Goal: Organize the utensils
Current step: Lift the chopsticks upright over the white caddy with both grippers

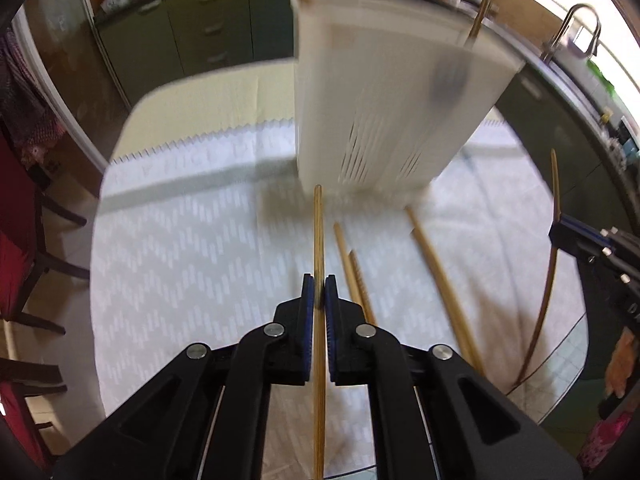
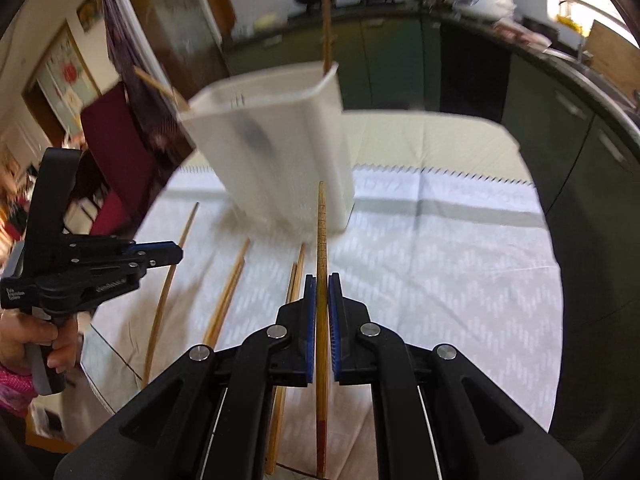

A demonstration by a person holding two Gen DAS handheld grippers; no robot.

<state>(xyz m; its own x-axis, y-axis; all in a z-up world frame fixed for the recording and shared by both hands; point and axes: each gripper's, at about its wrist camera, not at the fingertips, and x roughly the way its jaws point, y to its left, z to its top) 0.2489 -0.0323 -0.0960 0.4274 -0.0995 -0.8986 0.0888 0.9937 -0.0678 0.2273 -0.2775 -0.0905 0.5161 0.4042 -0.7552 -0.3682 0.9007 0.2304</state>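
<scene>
The blue pads of the left gripper [image 1: 319, 290] were clamped on one wooden chopstick [image 1: 318, 232], and this chopstick ran between them from 6 o'clock to 12 o'clock, with its tip ending just before the foot of the white holder [image 1: 384, 92]. The right gripper [image 2: 322, 288] was clamped in the same way on a second chopstick [image 2: 321, 232], which had fine ridges near the far end and a dark red part near the close end. Its long axis also went from 6 to 12 o'clock, toward the holder.

Both grippers were tilted down toward the table. In the right wrist view the left gripper appeared at 9 o'clock, held by a hand [image 2: 28, 340] around the handle, with a pink sleeve below it.

The holder was a tall white container with narrow slots near the bottom. It stood on the patterned tablecloth [image 1: 180, 240] at about 12 o'clock, blurred, and two chopsticks already stood out of its open top.

More chopsticks lay on the cloth. A loose pair [image 1: 352, 268] was just beside the left gripper at 1 o'clock, and a longer pair [image 1: 440, 280] was farther to the right; all of them pointed roughly toward the holder.
</scene>
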